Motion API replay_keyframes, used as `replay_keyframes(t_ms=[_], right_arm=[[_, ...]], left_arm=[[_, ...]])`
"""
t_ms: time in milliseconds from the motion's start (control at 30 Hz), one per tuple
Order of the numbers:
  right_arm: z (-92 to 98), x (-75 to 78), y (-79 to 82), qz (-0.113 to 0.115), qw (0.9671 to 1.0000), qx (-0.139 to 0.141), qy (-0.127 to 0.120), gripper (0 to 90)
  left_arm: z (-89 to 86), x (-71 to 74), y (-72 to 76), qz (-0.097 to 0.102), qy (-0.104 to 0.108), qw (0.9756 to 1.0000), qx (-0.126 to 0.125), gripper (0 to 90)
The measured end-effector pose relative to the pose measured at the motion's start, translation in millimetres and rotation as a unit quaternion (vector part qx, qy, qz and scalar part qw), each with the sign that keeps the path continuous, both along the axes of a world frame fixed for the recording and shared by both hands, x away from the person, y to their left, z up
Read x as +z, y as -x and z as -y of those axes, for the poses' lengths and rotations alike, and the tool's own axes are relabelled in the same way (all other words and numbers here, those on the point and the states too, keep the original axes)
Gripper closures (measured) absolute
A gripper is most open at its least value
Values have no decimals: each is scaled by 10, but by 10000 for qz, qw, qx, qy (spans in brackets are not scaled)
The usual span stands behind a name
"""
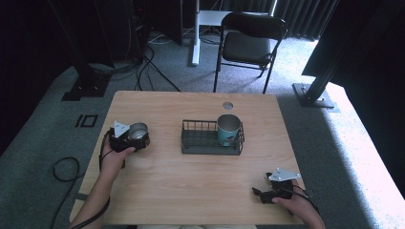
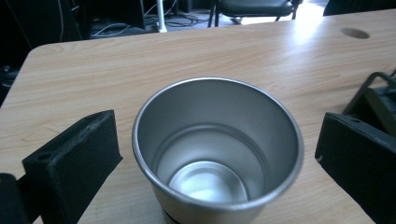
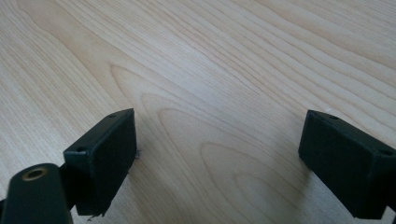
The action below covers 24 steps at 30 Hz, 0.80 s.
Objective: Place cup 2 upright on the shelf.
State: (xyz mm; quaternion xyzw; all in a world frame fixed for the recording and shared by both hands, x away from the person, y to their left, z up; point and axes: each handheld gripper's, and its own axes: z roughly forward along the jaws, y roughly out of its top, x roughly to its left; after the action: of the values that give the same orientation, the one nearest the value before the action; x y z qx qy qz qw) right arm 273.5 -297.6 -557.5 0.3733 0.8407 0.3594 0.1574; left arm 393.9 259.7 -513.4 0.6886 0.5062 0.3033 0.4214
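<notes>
Cup (image 2: 217, 154) of steel stands between the spread left tongs (image 2: 217, 154), untouched; right tongs (image 3: 224, 158) gape over bare table (image 3: 210, 70).

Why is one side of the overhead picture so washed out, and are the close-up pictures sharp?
High view: light from the right bleaches the carpet, while the back of the room stays dark. Left gripper view: the steel cup is fairly sharp, with soft reflections inside and glare on the far table. Right gripper view: evenly lit wood grain, black jaws slightly soft.
</notes>
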Motion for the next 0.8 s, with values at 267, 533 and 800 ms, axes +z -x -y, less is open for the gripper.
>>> replay_keyframes(t_ms=[267, 533, 800], right_arm=[[0, 0, 0, 0, 10000, 0, 1, 110], [0, 0, 0, 2, 10000, 2, 1, 110], [0, 0, 0, 2, 10000, 2, 1, 110]], left_arm=[[24, -58, -105, -57, -60, 10000, 10, 4], [38, -50, -134, -13, -69, 10000, -49, 5], [45, -50, -131, 19, 0, 10000, 28, 129]])
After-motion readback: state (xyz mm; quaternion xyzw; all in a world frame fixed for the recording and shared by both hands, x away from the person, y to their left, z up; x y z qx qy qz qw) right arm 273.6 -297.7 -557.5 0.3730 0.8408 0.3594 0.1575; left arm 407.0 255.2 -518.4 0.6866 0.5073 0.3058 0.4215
